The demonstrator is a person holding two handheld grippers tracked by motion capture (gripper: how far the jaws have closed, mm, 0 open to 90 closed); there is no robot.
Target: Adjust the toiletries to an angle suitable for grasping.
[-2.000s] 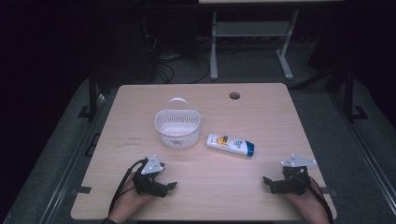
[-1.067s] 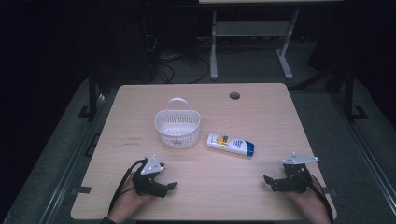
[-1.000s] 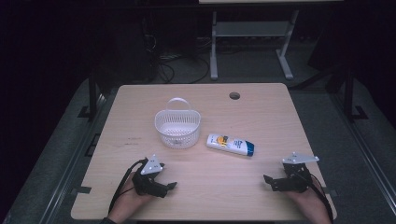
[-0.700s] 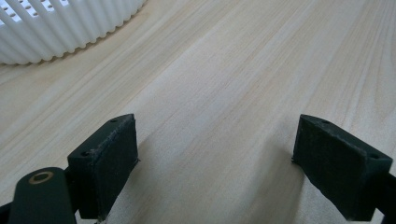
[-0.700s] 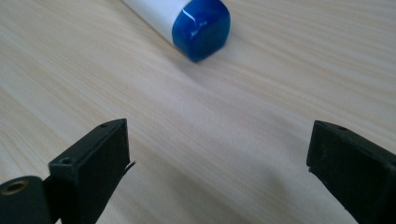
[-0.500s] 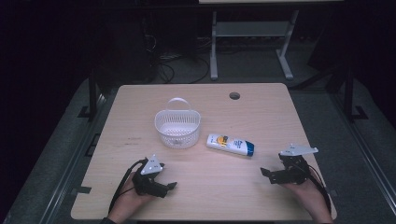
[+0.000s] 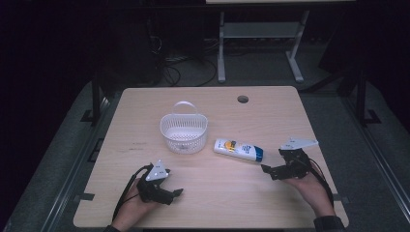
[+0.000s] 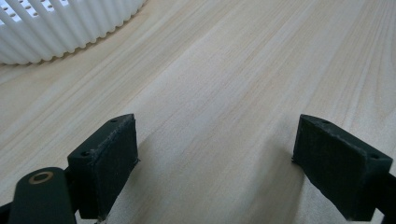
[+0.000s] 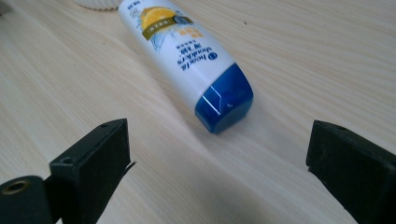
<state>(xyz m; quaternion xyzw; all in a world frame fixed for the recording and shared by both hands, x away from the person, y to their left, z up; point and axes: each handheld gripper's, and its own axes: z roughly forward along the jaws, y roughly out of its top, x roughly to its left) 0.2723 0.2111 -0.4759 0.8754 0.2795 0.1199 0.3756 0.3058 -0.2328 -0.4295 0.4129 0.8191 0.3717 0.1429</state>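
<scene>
Bottle: a white shampoo bottle (image 7: 239,150) with a blue cap and a yellow-and-blue label lies on its side on the counter (image 7: 212,203), just right of the basket and apart from it. In the high view its blue cap points right, toward the right gripper; its white end points toward the basket.
Bottle from the right gripper view: the bottle (image 9: 187,56) lies ahead of the jaws with the blue cap nearest them, a strip of bare wood between cap and jaws. It is not between the jaws.
Right gripper: the right gripper (image 7: 273,170) sits near the counter's right edge, held in the person's hand, pointing left toward the bottle's cap and close to it without touching.
Right jaws: wide apart, nothing between them but counter.
Left gripper: the left gripper (image 7: 175,195) rests low at the counter's near left part, below the basket and well apart from the bottle.
Left jaws: spread wide, holding nothing; bare wood shows between them.
Basket: a white slotted plastic basket (image 7: 183,133) with a thin handle stands upright near the counter's middle. In the left gripper view its ribbed wall (image 8: 60,28) shows at the upper left, ahead of the jaws and apart from them.
Counter: light wood, with a round cable hole (image 7: 242,99) near its far edge.
</scene>
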